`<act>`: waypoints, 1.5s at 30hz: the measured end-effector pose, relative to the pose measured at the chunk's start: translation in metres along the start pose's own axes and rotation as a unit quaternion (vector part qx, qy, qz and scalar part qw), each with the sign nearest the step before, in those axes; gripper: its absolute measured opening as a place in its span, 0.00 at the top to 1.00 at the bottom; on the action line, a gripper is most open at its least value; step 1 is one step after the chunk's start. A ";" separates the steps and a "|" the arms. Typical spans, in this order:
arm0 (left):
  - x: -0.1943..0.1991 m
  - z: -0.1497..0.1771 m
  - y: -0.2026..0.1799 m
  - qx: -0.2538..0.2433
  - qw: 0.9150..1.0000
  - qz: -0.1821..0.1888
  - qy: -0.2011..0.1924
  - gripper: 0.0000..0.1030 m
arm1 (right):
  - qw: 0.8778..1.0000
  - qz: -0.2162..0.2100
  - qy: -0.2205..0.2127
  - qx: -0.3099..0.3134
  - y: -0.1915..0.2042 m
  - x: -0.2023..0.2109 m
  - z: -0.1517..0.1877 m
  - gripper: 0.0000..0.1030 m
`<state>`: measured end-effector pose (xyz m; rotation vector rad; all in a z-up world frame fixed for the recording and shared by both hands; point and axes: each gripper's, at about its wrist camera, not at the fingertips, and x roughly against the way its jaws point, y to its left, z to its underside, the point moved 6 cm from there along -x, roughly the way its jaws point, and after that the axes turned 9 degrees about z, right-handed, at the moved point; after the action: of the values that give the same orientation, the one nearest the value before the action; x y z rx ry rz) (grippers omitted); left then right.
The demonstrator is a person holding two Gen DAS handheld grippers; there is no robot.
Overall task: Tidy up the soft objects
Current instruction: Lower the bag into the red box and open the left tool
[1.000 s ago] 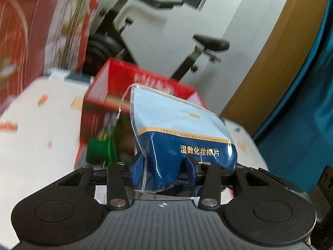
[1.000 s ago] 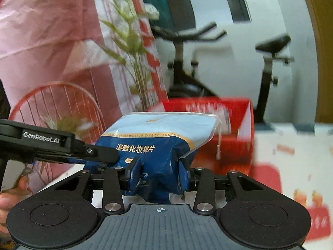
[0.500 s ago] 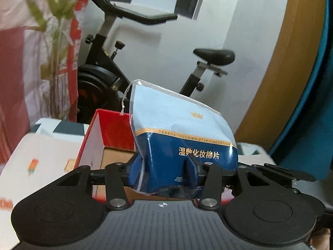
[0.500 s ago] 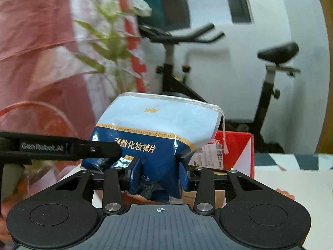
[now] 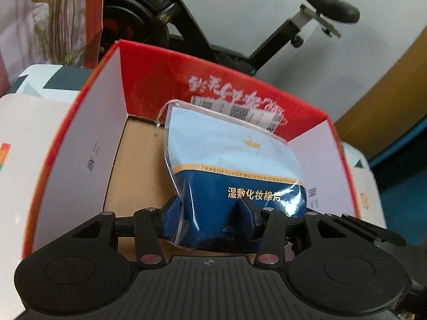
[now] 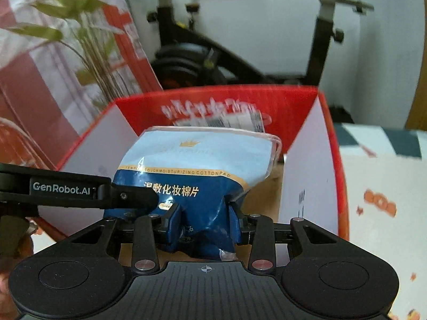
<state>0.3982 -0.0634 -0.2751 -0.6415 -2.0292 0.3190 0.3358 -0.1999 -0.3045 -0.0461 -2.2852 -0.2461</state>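
glossy plastic pouch (image 5: pixel 234 170) (crinkled), cardboard box (image 5: pixel 80 160)

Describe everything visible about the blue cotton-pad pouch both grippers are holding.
The soft plastic cotton-pad pouch is pale blue above and dark blue below a gold band, with a gold crown and gold lettering. A thin string hangs from one top corner. Its crumpled lower end is pinched by the left gripper and right gripper, top upward, above the open red cardboard box.

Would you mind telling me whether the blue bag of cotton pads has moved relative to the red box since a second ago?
Yes. The blue bag, pinched by the left gripper and right gripper, has come forward over the open red box, which earlier lay farther off behind it.
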 end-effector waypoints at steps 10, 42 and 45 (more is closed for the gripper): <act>-0.015 0.008 0.006 -0.016 0.999 -0.014 0.027 0.55 | 0.997 0.013 0.069 -0.035 -0.002 -0.026 0.009 0.69; 0.065 0.021 -0.024 -0.104 0.987 -0.080 -0.095 0.60 | 0.997 0.073 -0.032 -0.005 0.019 0.045 0.021 0.49; 0.081 0.036 -0.030 -0.108 0.985 -0.077 -0.112 0.60 | 0.996 0.057 -0.072 -0.006 0.022 0.072 0.034 0.49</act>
<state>0.3243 -0.0417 -0.2215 -0.5969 -2.3358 0.0817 0.2650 -0.1756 -0.2691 -0.2060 -2.4156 -0.2019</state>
